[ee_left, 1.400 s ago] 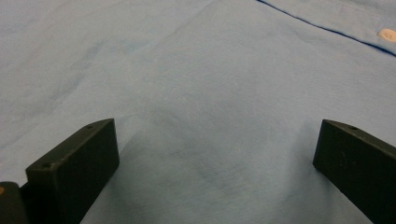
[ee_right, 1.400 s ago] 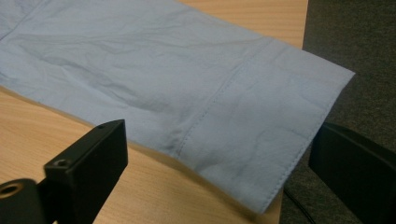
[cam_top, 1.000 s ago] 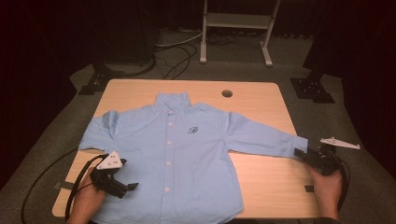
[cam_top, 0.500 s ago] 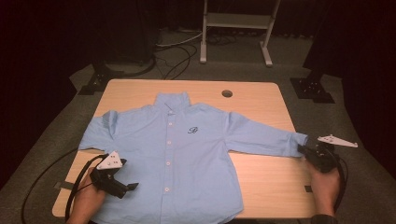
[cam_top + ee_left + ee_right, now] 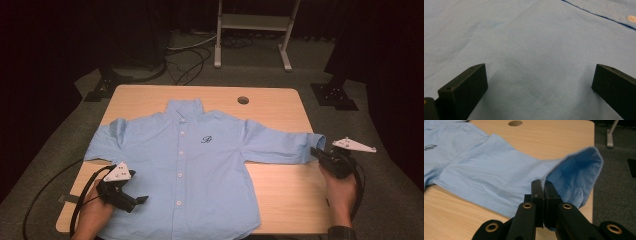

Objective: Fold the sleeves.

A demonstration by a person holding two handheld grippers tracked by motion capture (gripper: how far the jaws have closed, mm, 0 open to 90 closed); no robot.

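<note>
Left gripper (image 5: 142,200): we hold it low over the shirt's front hem, jaws wide apart, gripping nothing.
Right gripper (image 5: 543,195): our jaws have just closed, pinching the sleeve cuff (image 5: 584,170).
Shirt (image 5: 200,165): light blue woven cotton, buttoned, spread flat on the wooden table (image 5: 280,102).

shirt hem: the shirt (image 5: 190,165) runs out past the bottom edge of the high view.
chest emblem (image 5: 206,140): dark stitching, too small to read.
cuff edge: pinched out of sight between the right gripper (image 5: 543,192) fingers.
left gripper (image 5: 539,82) fingers: tips cut off by the picture's lower edge.
counter (image 5: 280,100) under the shirt: hidden.
</note>
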